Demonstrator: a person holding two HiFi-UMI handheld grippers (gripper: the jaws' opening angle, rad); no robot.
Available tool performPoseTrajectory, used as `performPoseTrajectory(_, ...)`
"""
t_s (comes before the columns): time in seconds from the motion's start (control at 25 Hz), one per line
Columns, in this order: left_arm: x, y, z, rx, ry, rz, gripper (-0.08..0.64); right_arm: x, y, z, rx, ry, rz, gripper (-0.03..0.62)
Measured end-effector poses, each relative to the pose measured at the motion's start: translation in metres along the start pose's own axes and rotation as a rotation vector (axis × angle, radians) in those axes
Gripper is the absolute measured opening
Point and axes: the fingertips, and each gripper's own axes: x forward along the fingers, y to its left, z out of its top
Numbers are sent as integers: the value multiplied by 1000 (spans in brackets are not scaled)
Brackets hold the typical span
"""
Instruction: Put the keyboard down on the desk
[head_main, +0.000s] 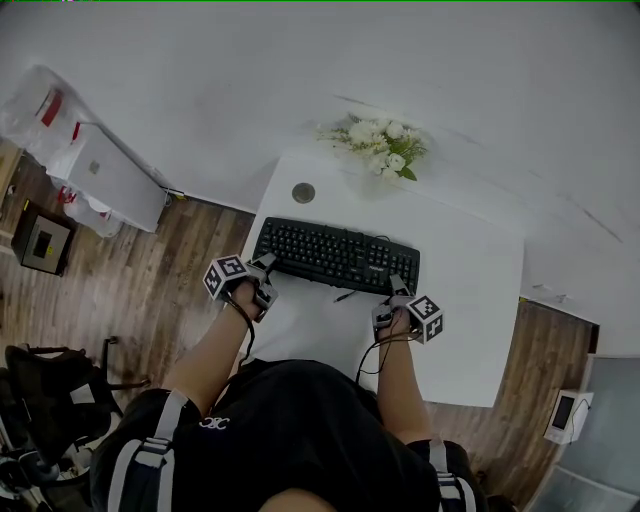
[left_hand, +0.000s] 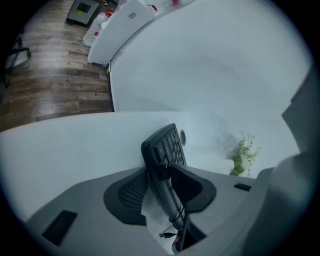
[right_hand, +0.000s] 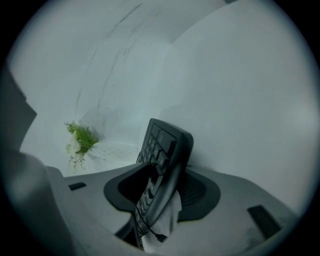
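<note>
A black keyboard (head_main: 335, 255) lies flat on the white desk (head_main: 470, 300), straight in front of the person. My left gripper (head_main: 262, 272) is at the keyboard's left end and my right gripper (head_main: 395, 295) at its right front corner. In the left gripper view the keyboard's end (left_hand: 162, 150) stands between the jaws of the left gripper (left_hand: 160, 192), with a strip of white desk showing beside it. The right gripper view shows the other end (right_hand: 167, 150) inside the right gripper (right_hand: 162, 192), again with a gap on one side. Both grippers are open around the keyboard.
A bunch of white flowers (head_main: 380, 143) stands at the desk's back edge by the wall, and a round cable grommet (head_main: 303, 192) sits at the back left. The keyboard's cable plug (left_hand: 167, 234) trails near the left jaws. A white cabinet (head_main: 110, 180) stands on the wooden floor to the left.
</note>
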Motion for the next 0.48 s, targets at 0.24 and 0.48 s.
performPoseTrajectory(0.24,-3,5,-2,20,8,57,167,-6,-7,0,-107,7,-143,208)
performPoseTrajectory(0.48,-10,10,2,62,-27,100,173,-16,-17,-4,-170,-10,-290,267)
